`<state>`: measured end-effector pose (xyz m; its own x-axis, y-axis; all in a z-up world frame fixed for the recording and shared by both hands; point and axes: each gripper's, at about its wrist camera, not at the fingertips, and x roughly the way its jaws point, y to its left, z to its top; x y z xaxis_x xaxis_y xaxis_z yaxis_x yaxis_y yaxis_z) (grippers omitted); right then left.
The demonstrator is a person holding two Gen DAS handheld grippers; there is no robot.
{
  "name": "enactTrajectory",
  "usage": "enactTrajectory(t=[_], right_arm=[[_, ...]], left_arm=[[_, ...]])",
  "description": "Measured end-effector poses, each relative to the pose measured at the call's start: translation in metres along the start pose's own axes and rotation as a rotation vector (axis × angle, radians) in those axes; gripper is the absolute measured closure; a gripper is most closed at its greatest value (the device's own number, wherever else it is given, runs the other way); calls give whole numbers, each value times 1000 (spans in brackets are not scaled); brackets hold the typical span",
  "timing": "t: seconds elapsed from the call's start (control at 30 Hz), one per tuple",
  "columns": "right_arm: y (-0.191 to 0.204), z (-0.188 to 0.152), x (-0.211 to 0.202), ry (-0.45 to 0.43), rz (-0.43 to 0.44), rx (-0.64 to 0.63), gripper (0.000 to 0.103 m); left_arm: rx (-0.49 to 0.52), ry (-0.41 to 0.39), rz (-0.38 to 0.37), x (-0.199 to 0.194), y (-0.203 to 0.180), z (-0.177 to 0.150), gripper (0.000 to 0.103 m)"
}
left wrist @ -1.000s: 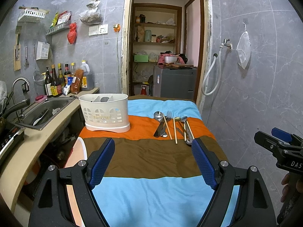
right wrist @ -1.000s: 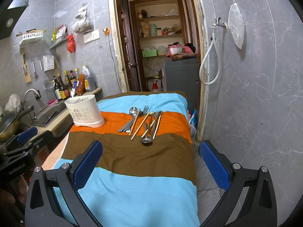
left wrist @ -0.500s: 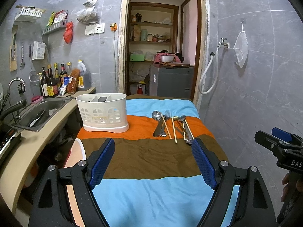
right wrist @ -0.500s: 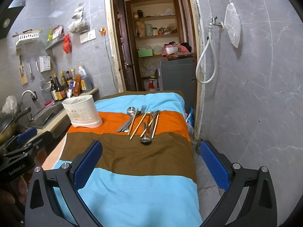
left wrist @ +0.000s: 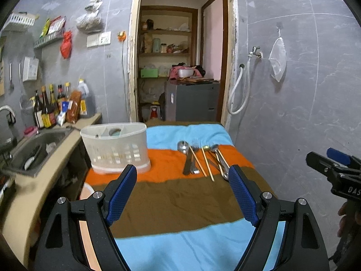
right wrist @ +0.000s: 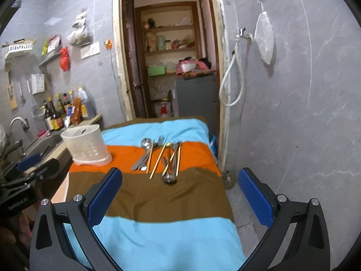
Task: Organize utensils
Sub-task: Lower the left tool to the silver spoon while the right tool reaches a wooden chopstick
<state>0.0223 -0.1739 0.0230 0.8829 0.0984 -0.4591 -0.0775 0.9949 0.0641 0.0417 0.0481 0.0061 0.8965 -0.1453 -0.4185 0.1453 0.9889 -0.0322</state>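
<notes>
Several utensils lie side by side on the orange stripe of a striped cloth: spoons, a fork, a knife and chopsticks, also in the right wrist view as a cluster of utensils. A white slotted utensil holder stands on the same stripe to their left, and shows as the holder in the right wrist view. My left gripper hovers open over the brown stripe, short of the utensils, nothing between its blue pads. My right gripper is open too, farther back, its right finger past the table's right edge.
The striped cloth covers a narrow table. A counter with a steel sink and bottles runs along the left. A grey tiled wall closes the right side. A doorway with shelves and a grey cabinet is behind the table.
Both views have shifted to the right and a little closer to the table's far end. The utensils and the holder lie as before. Both grippers stay open.
</notes>
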Motion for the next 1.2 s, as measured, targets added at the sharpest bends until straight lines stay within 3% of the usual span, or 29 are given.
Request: enactTrajectory(t=[0.4, 0.6, 0.8, 1.1, 1.2], right_arm=[[7, 47, 22, -107, -34, -35, 0], [-8, 64, 61, -108, -2, -42, 0], [-32, 67, 133, 0, 41, -63, 0], [-60, 45, 241, 199, 87, -50, 0], [-66, 38, 269, 254, 111, -23, 10]], left_arm=[[-15, -74, -8, 39, 12, 50, 24], [-16, -58, 2, 80, 13, 64, 24], [7, 64, 36, 159, 2, 63, 24], [13, 264, 75, 272, -1, 32, 24], [5, 313, 79, 300, 3, 24, 25]])
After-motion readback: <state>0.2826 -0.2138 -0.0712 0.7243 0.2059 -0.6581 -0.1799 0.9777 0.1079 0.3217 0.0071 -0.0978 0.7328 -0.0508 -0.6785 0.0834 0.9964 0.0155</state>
